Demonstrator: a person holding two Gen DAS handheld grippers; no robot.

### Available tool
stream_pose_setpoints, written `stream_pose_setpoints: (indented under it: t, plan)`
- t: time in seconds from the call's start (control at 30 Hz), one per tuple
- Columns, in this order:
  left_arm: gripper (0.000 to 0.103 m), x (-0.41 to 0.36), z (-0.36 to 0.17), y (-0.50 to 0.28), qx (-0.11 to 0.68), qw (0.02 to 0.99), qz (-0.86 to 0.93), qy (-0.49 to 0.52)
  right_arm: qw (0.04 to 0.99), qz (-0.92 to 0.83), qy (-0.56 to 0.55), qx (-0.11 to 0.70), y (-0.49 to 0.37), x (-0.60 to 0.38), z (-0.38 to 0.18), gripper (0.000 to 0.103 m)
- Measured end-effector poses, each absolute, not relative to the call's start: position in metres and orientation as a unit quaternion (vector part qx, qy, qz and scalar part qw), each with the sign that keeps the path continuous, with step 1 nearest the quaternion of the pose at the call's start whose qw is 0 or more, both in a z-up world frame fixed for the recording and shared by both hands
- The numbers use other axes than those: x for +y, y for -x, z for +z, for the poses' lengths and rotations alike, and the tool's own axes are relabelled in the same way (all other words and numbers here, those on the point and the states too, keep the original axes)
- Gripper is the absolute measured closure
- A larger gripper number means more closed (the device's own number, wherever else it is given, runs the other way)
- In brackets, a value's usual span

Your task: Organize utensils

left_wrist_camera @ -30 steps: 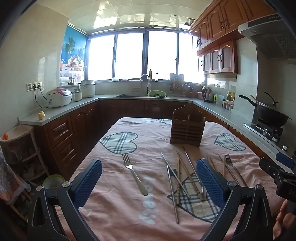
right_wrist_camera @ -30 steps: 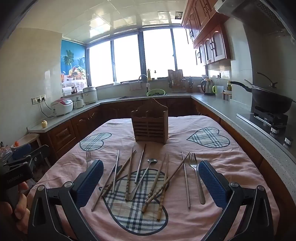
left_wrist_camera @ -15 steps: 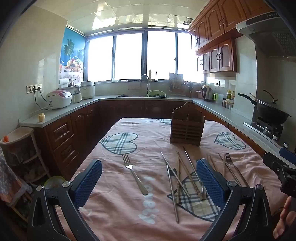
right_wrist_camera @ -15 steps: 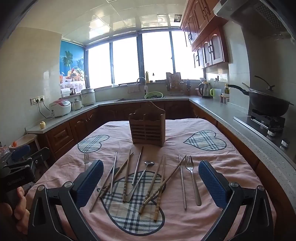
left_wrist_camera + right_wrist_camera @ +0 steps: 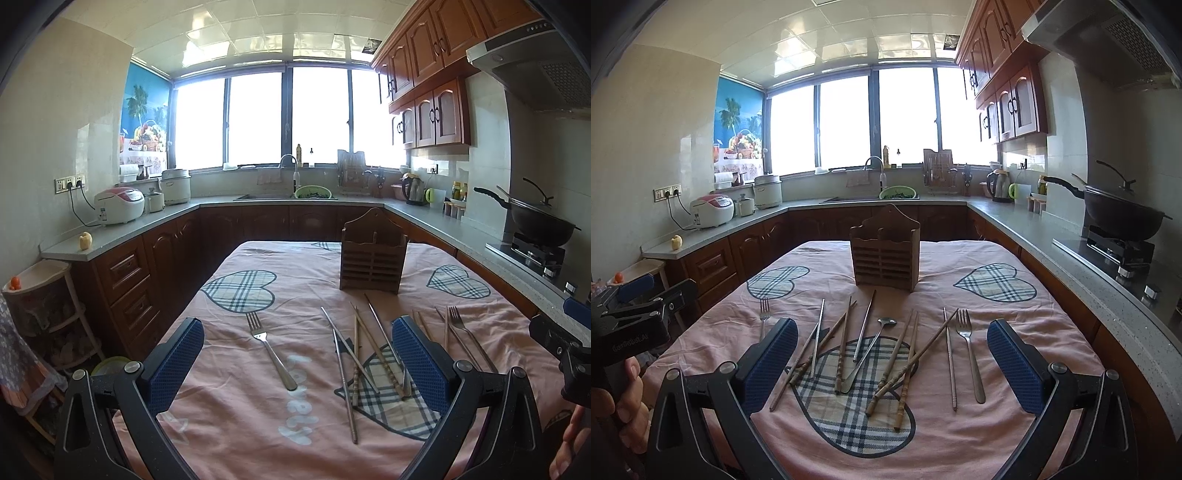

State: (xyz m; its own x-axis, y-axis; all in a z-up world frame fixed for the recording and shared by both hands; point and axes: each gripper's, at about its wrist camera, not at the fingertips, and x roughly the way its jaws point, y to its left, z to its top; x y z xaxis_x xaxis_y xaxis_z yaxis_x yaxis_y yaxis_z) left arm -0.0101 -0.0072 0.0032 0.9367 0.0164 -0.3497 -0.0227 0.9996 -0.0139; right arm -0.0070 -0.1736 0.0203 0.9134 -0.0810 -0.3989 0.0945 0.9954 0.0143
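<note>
Both grippers hover above the pink tablecloth (image 5: 1015, 332), fingers spread wide, holding nothing. The left gripper (image 5: 297, 363) faces one lone fork (image 5: 269, 350); the right gripper (image 5: 892, 365) looks over the main scatter. There, a second fork (image 5: 971, 354) lies beside a metal chopstick (image 5: 950, 363), one spoon (image 5: 870, 350) rests mid-pile, and wooden chopsticks (image 5: 908, 369) cross each other; their exact count is hard to tell. One wooden holder (image 5: 884, 254) stands upright beyond them, well apart.
</note>
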Motion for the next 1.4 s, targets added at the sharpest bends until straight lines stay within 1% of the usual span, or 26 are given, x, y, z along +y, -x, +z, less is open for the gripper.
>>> stream_pose_setpoints:
  t: [1.4]
  plan:
    - [0.001,-0.0066,0.0037,0.0091,0.184,0.983,0.006,0.011,0.978,-0.04,-0.019,0.202,0.0086,-0.1728,0.019,0.0]
